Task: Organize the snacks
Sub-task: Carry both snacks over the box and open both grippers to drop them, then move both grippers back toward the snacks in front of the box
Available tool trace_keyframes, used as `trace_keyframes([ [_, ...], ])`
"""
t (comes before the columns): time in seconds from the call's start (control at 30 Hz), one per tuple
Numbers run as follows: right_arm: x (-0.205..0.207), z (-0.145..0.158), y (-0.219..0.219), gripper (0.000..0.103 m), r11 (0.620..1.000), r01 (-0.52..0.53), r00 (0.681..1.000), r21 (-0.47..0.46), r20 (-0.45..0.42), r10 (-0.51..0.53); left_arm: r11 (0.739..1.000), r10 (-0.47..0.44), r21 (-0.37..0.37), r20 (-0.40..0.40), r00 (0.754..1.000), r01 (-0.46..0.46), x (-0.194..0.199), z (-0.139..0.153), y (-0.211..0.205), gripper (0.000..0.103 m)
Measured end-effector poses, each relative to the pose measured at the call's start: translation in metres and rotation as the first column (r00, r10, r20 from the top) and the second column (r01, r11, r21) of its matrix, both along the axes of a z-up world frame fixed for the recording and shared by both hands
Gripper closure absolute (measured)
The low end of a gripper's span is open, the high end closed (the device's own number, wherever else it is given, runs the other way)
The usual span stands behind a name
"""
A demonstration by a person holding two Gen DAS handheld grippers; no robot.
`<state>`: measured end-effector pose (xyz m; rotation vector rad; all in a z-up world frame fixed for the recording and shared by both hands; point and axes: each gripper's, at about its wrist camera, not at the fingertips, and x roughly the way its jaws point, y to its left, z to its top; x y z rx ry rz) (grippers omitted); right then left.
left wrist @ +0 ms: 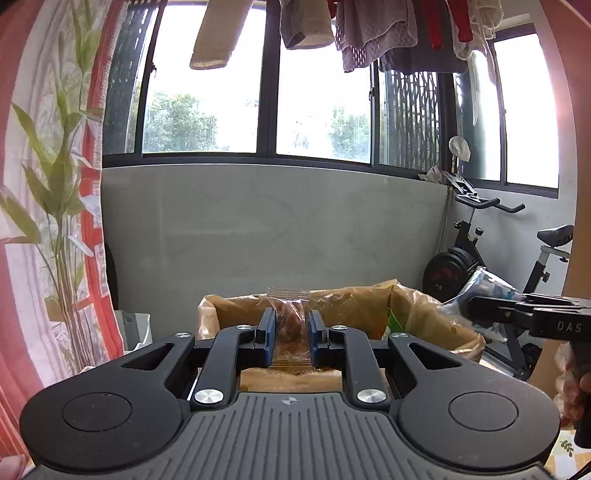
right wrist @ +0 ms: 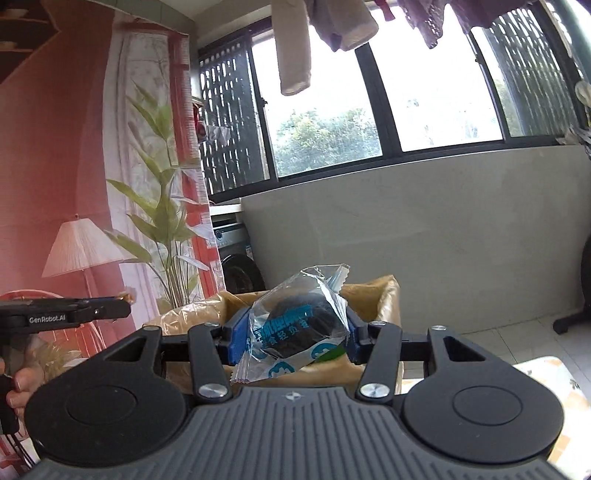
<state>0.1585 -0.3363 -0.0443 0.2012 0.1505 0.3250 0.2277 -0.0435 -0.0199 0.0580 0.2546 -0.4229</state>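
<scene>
My left gripper (left wrist: 290, 319) is shut on a small clear packet with a brown snack (left wrist: 289, 325) and holds it up over the near rim of a cardboard box lined with a yellowish plastic bag (left wrist: 354, 306). My right gripper (right wrist: 293, 325) is shut on a clear packet with blue print and a dark round snack (right wrist: 295, 325), held above the same lined box (right wrist: 384, 299). The right gripper also shows in the left wrist view (left wrist: 476, 306), at the right with its packet. The left gripper shows in the right wrist view (right wrist: 125, 308), at the left. The inside of the box is mostly hidden.
A grey half wall under a wide window stands behind the box. An exercise bike (left wrist: 480, 258) is at the right, a washing machine (right wrist: 236, 258) and a printed curtain (left wrist: 55, 221) at the left. Laundry (left wrist: 369, 33) hangs overhead. A patterned tabletop corner (right wrist: 554, 380) lies at the right.
</scene>
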Motion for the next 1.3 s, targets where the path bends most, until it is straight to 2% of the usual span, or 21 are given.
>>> trace_keyframes([
  [0.17,0.069,-0.002,0.033,0.051,1.000,-0.004,0.992,-0.017,-0.126,0.002,1.000,0.029,0.004,-0.084,0.996,-0.029,0.055,-0.004,-0.020,0.084],
  [0.27,0.095,-0.012,0.038,0.047,1.000,0.010,0.975,0.002,-0.222,-0.009,0.997,0.059,0.046,-0.089,0.994,-0.055,0.071,-0.012,-0.029,0.083],
  [0.3,0.102,-0.015,0.041,0.045,1.000,0.002,0.969,-0.003,-0.247,-0.003,0.996,0.065,0.065,-0.097,0.993,-0.059,0.076,-0.017,-0.028,0.078],
  [0.33,0.107,-0.017,0.044,0.044,1.000,-0.010,0.964,-0.010,-0.265,0.007,0.994,0.071,0.085,-0.107,0.992,-0.062,0.079,-0.020,-0.029,0.063],
  [0.4,0.109,-0.018,0.047,0.042,0.999,-0.013,0.958,-0.030,-0.285,0.004,0.993,0.078,0.102,-0.111,0.991,-0.067,0.079,-0.023,-0.027,0.051],
  [0.57,0.078,-0.013,0.030,0.040,1.000,-0.018,0.973,-0.014,-0.231,0.015,0.996,0.071,0.058,-0.122,0.990,-0.064,0.063,-0.023,0.004,0.051],
  [0.77,0.027,-0.005,0.013,0.040,1.000,0.013,0.988,-0.007,-0.152,-0.014,0.999,0.043,-0.006,-0.119,0.992,-0.044,0.023,-0.023,0.049,0.049],
  [0.9,-0.008,-0.013,0.006,0.040,0.999,0.050,0.991,-0.007,-0.120,-0.051,0.999,0.033,-0.019,-0.138,0.990,-0.036,0.005,-0.032,0.070,0.049],
  [1.03,-0.038,-0.031,0.006,0.032,0.995,0.095,0.992,-0.016,-0.082,-0.096,1.000,0.006,-0.027,-0.183,0.983,-0.011,0.000,-0.048,0.080,0.049],
  [1.1,-0.045,-0.043,0.010,0.031,0.993,0.115,0.988,-0.038,-0.095,-0.118,1.000,0.012,-0.024,-0.212,0.977,-0.017,-0.001,-0.059,0.084,0.049],
  [1.3,-0.043,-0.087,0.022,0.031,0.987,0.153,0.955,-0.040,-0.252,-0.159,0.999,0.045,-0.013,-0.269,0.962,-0.050,-0.003,-0.089,0.088,0.049],
])
